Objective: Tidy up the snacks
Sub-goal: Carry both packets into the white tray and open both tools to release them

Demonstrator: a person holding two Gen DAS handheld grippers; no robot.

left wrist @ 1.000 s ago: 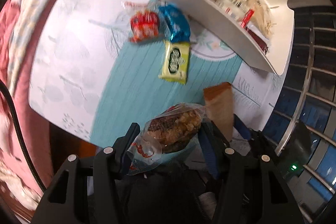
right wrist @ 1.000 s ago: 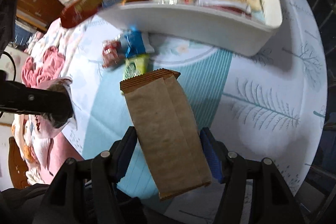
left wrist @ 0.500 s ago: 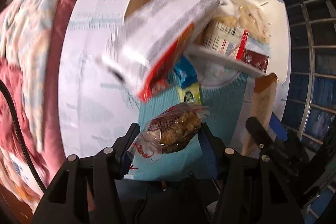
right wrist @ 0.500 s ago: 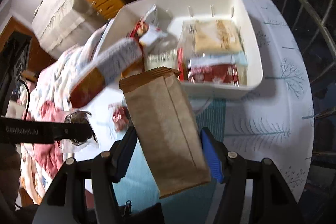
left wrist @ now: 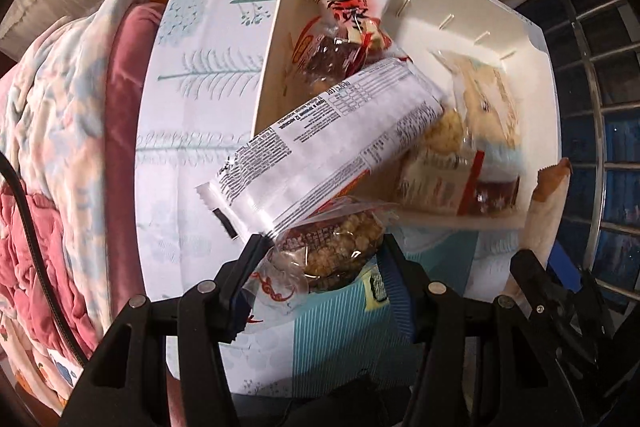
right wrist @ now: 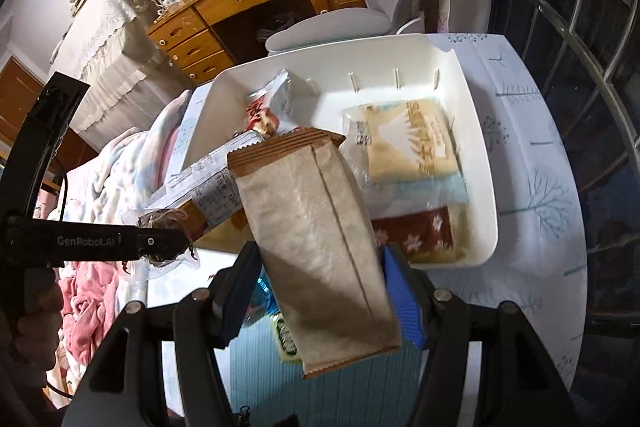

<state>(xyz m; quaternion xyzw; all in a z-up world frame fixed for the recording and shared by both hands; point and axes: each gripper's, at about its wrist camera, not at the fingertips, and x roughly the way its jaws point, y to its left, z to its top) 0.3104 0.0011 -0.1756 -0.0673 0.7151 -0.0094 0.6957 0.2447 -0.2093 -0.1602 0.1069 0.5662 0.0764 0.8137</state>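
While the left tool (left wrist: 320,259) grips a clear bag (left wrist: 332,247) of puffed snacks, a long white packet (left wrist: 328,155) leans over the rim of the white bin (left wrist: 272,67) on the tabletop (left wrist: 200,75). In the right view, the right tool (right wrist: 316,267) clamps a brown paper bag (right wrist: 320,235) before the bin (right wrist: 476,155).

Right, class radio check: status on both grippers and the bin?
Left gripper shut on clear snack bag. Right gripper shut on brown paper bag. White bin crowded; long white packet overhangs rim.
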